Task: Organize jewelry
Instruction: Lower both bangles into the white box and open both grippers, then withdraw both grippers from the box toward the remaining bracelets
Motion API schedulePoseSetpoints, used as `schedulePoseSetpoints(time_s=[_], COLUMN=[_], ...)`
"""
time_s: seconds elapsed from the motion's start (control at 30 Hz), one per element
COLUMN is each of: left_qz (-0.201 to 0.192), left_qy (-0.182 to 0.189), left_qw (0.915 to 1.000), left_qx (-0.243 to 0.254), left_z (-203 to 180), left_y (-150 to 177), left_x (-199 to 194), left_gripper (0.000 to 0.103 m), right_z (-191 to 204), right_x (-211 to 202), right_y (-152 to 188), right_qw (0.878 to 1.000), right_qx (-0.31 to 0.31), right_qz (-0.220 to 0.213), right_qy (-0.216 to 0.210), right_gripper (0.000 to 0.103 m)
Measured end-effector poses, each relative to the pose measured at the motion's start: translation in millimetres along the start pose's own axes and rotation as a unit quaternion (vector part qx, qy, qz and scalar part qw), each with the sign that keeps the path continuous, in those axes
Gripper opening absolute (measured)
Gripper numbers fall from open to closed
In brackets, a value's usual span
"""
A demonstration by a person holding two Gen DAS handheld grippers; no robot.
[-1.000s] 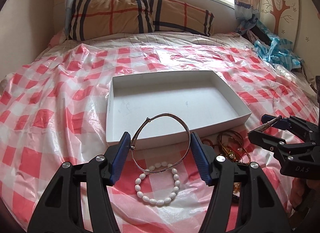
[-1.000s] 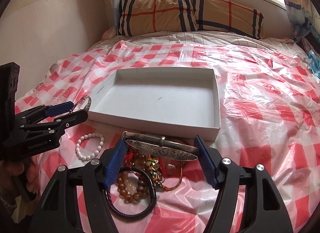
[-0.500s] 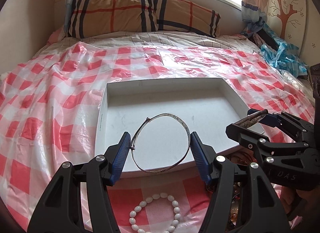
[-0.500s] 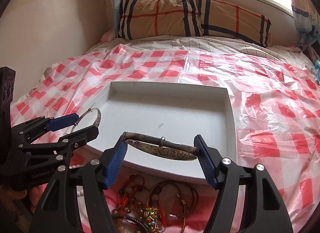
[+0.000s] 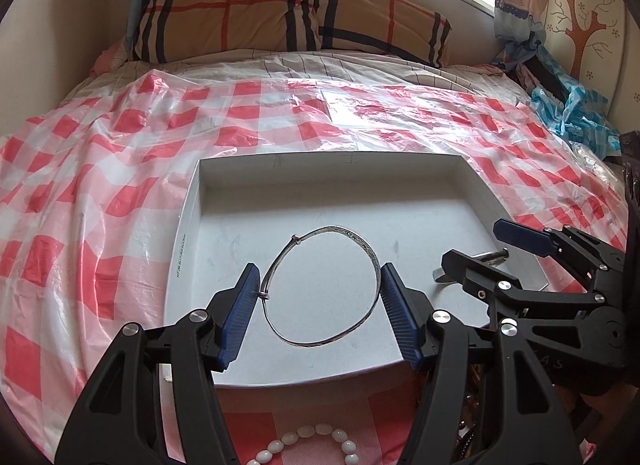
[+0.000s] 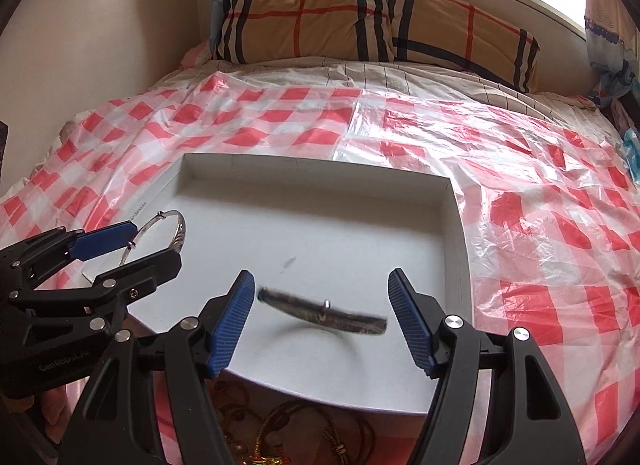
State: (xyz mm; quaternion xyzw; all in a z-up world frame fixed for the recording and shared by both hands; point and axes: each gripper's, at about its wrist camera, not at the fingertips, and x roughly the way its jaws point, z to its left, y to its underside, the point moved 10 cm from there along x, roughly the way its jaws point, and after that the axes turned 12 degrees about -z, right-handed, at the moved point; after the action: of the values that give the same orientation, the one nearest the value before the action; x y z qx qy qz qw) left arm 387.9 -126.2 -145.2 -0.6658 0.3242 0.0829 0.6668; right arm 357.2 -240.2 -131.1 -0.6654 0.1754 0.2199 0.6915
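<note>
While the left claw is hanging over the box, I'm seeing it about half open and pinching the bangle across its width, with the pads touching the ring at 9 and 3 o'clock. The bangle is sitting above the box floor, toward the box's 6 o'clock side. It's looking like thin, stiff, light metal, smooth and slippery. I'm judging this across-the-ring hold fine, but with a light squeeze only, since it could bend or pop out.

The right claw is standing wide, with the cuff between its jaws near the box's 6 o'clock edge. The cuff is smearing with blur and tilting down toward 4 o'clock, and small gaps are seeming to show at both ends. I can't tell whether the pads are gripping it or it's slipping. It's looking broader and heavier; I'm guessing the two ends are the places to take it.

Beads at 6 o'clock are being cut off by the frame. The pile under the right claw is mostly hiding behind the fingers.
</note>
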Motion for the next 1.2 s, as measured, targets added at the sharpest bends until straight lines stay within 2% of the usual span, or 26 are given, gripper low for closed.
schedulePoseSetpoints(time_s=[0.27, 0.53, 0.9, 1.03, 1.2], left_qz=[0.003, 0.004, 0.016, 0.029, 0.045], left_qy=[-0.003, -0.003, -0.015, -0.012, -0.001], left_qw=[1.0000, 0.9999, 0.9998, 0.9995, 0.9989], left_qx=[0.006, 0.010, 0.000, -0.008, 0.010], left_z=[-3, -5, 17, 24, 22], left_y=[4, 9, 29, 42, 58], left_x=[-3, -13, -44, -51, -58], left_gripper=[0.060, 0.067, 0.078, 0.078, 0.078], right_z=[-4, -13, -41, -52, -51], right_x=[-18, -43, -77, -81, -87], right_y=[4, 17, 59, 81, 91], right_qw=[1.000, 1.000, 0.998, 0.997, 0.997], right_qx=[0.011, 0.030, 0.047, 0.044, 0.029], right_qz=[-0.009, -0.006, 0.028, 0.053, 0.062], right_qy=[0.002, 0.002, 0.021, 0.025, 0.018], right_gripper=[0.072, 0.074, 0.074, 0.074, 0.074])
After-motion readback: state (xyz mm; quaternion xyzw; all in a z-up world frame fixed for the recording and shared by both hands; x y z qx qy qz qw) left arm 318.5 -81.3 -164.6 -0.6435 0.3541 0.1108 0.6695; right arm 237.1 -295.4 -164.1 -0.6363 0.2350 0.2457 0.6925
